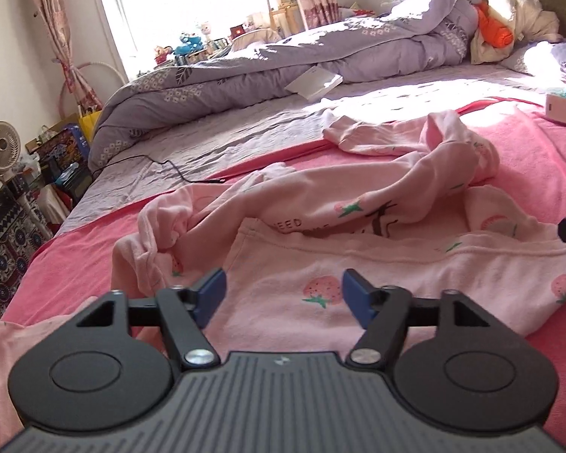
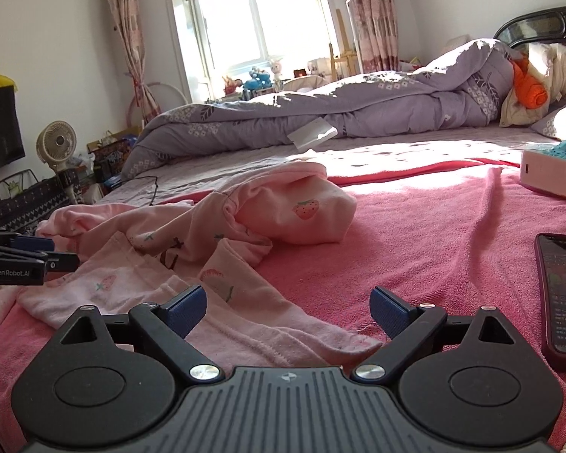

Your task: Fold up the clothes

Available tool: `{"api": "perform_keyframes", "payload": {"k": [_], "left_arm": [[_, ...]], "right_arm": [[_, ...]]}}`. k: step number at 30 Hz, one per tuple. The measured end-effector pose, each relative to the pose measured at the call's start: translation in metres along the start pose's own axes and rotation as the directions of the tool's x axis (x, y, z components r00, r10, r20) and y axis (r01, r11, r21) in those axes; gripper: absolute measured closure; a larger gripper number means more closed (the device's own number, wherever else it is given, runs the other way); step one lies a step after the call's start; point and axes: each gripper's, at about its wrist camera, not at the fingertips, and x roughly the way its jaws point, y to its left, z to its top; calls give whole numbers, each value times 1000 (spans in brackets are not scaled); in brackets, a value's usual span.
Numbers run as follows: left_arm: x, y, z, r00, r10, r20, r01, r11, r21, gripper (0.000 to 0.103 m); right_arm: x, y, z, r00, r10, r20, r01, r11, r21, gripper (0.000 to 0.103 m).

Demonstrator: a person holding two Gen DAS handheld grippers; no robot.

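Crumpled pink strawberry top [image 1: 320, 249] on pink blanket [image 2: 434, 256] — tissue box [image 2: 551, 173] beyond

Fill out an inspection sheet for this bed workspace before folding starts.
Surface: pink blanket spread over the bed.
Job's things: pink strawberry garment, crumpled and unfolded.
Clutter: phone at the right; tissue box beyond it; white booklet by the quilt.
Grippers: left claw open above the garment; right claw open at its edge, nothing held.
Cables: black cable on the sheet.
Surroundings: purple quilt, fan, window.
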Motion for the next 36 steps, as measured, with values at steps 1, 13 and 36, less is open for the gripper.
{"api": "perform_keyframes", "payload": {"k": [1,13,36], "left_arm": [[8,0,-2,1000,17,-25,-17,1000,-1,16],[14,14,-10,999,-16,-40,16,1000,-4,10],[-43,88,-42,992,121,-21,-122,989,-81,6]], "right_arm": [[7,0,1,1000,-9,-19,9,1000,9,7],[-30,-5,-1,968,241,66,-244,969,44,91],[100,124,28,913,282,-294,-363,890,-275,84]]}}
